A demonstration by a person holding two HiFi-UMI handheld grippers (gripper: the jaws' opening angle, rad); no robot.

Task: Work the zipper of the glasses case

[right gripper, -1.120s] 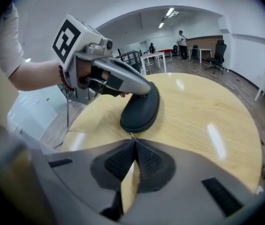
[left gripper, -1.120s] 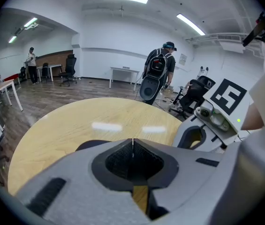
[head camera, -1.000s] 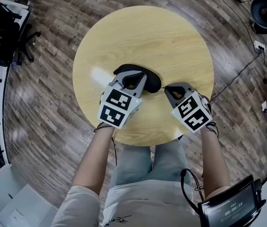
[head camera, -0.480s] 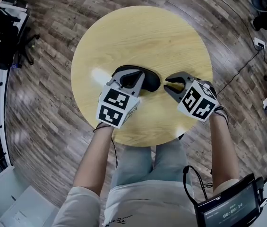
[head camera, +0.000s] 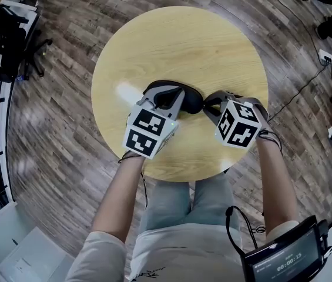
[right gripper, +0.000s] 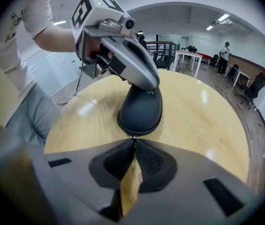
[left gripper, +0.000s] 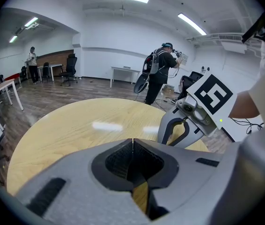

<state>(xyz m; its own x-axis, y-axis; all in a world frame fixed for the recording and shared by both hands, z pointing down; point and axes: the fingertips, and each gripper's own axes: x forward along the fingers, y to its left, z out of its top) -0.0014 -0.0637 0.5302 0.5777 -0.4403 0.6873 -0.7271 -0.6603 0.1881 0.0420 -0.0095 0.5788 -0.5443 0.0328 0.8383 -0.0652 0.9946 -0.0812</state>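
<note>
A black oval glasses case point(head camera: 193, 102) point(right gripper: 141, 109) lies near the middle of the round wooden table point(head camera: 177, 40). My left gripper point(head camera: 168, 93) point(right gripper: 153, 86) is shut and rests on top of the case, its tips pressing on the lid. In the left gripper view the shut jaws point(left gripper: 132, 139) hide the case. My right gripper point(head camera: 207, 105) point(right gripper: 133, 138) sits at the case's right end, shut on the small metal zipper pull point(right gripper: 132, 137). The left gripper view shows the right gripper point(left gripper: 164, 136) low over the table.
The table's front edge point(head camera: 183, 178) is close to the person's legs. Black office chairs point(head camera: 4, 46) stand on the wood floor at the left, and cables point(head camera: 307, 75) trail at the right. A timer screen point(head camera: 283, 258) hangs at the person's waist. People point(left gripper: 159, 74) stand far behind.
My right gripper has moved left and turned, closing in on the case's right end. The left gripper and the case have stayed where they were.
</note>
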